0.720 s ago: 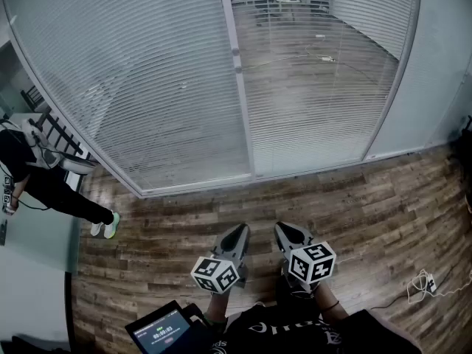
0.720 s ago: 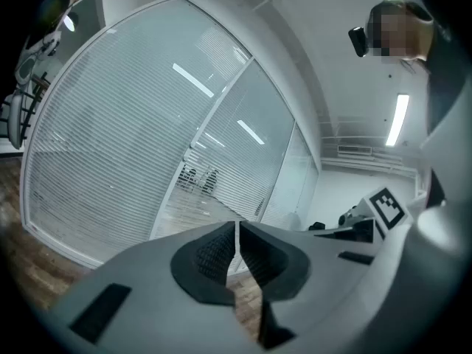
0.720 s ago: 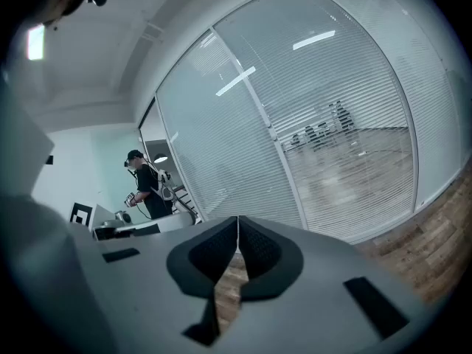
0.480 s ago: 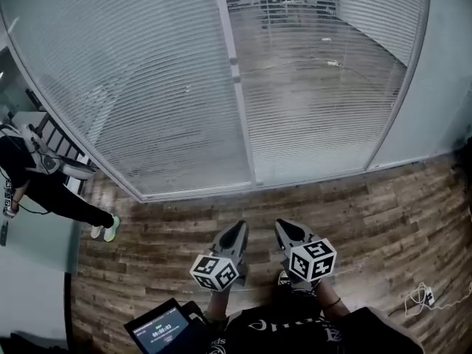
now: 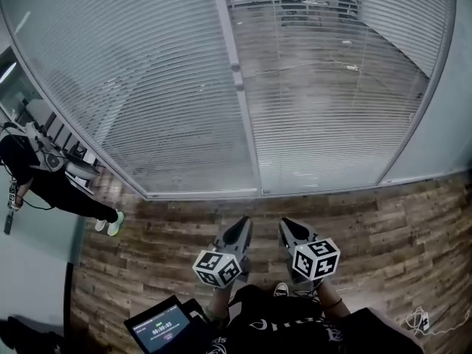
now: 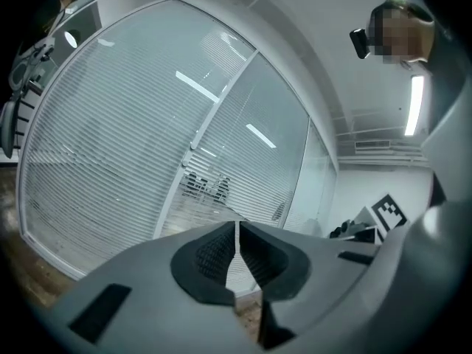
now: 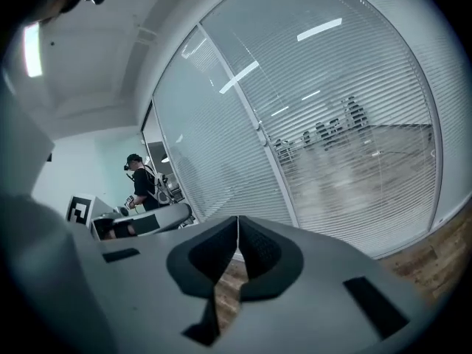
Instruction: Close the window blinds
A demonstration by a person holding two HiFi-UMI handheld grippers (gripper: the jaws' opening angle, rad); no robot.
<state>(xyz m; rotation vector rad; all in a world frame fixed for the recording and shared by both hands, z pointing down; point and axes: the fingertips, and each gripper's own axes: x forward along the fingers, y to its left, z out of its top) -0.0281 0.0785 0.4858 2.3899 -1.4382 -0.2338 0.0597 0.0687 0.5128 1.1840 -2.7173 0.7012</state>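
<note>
White slatted window blinds (image 5: 147, 87) hang behind glass panels across the far wall, split by a white mullion (image 5: 237, 80); the right panel's blinds (image 5: 332, 87) let a room with chairs show through. My left gripper (image 5: 242, 225) and right gripper (image 5: 286, 226) are held side by side low over the wood floor, well short of the glass. Both are shut with nothing between the jaws. The left gripper view shows the blinds (image 6: 110, 146) ahead of my left gripper (image 6: 237, 231); the right gripper view shows the blinds (image 7: 346, 124) beyond my right gripper (image 7: 237, 223).
A person in black (image 5: 44, 183) with pale shoes stands at the left by the glass. A tablet (image 5: 158, 327) hangs at my front lower left. Cables (image 5: 417, 319) lie on the wood floor (image 5: 383, 227) at the lower right. A pale wall (image 5: 442, 139) borders the right.
The view has tilted and shifted a little toward the window, so the blinds sit lower and larger. Both grippers stay shut and side by side.
</note>
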